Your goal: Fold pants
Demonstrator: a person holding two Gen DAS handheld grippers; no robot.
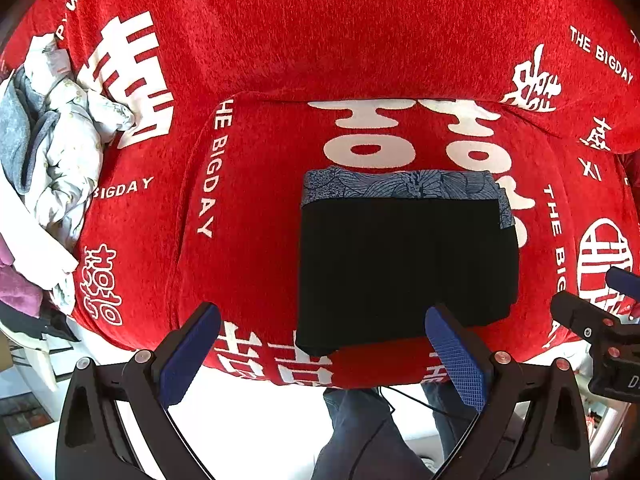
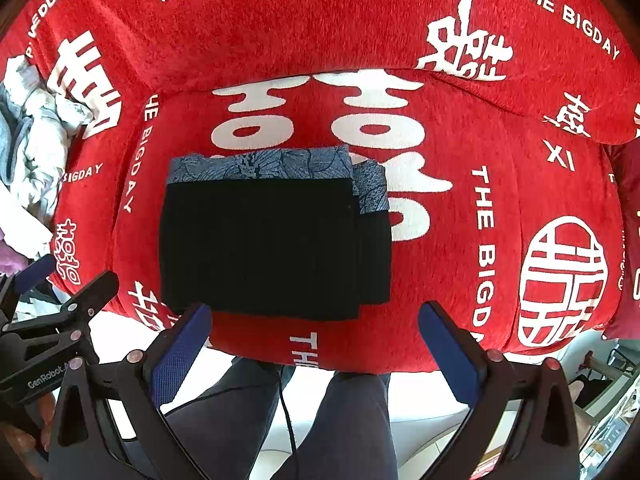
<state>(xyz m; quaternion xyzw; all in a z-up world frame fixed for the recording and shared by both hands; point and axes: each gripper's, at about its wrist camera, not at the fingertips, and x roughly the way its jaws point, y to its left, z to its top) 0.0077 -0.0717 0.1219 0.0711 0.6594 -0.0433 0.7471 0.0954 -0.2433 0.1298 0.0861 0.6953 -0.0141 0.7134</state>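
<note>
Pants [image 1: 404, 264] lie folded into a compact black rectangle on the seat of a sofa draped in a red cover [image 1: 248, 208] printed with white characters and the words "THE BIGDAY"; in the left wrist view the bundle sits at centre, running toward 3 o'clock, with a blue patterned band [image 1: 400, 186] showing along its far edge at 12 o'clock and down part of its right side; the near edge of the bundle reaches close to the front lip of the seat at 6 o'clock; layered edges are visible on the right flank of the stack in the right wrist view, where the pants [image 2: 272, 248] sit left of centre, toward 9 o'clock. Left gripper [image 1: 322, 360] is held low at 6 o'clock, its blue-padded fingers [image 1: 188, 356] spread wide and gripping nothing; whether its right fingertip touches the near edge of the bundle cannot be told. Right gripper [image 2: 316, 356] is likewise spread wide and carrying nothing; its left fingertip overlaps the near left corner of the bundle in its own view, contact not determinable. Each tool appears in the other's view: the right gripper at 3 o'clock in the left wrist view, the left gripper at 8 o'clock in the right wrist view. Loose laundry [image 1: 52, 152], pale and grey, is heaped on the sofa at 9 o'clock, well apart from the bundle. Dark trouser legs [image 2: 320, 424] of the person and a thin black cable [image 2: 286, 408] show below the seat edge at 6 o'clock, over a pale floor.
</note>
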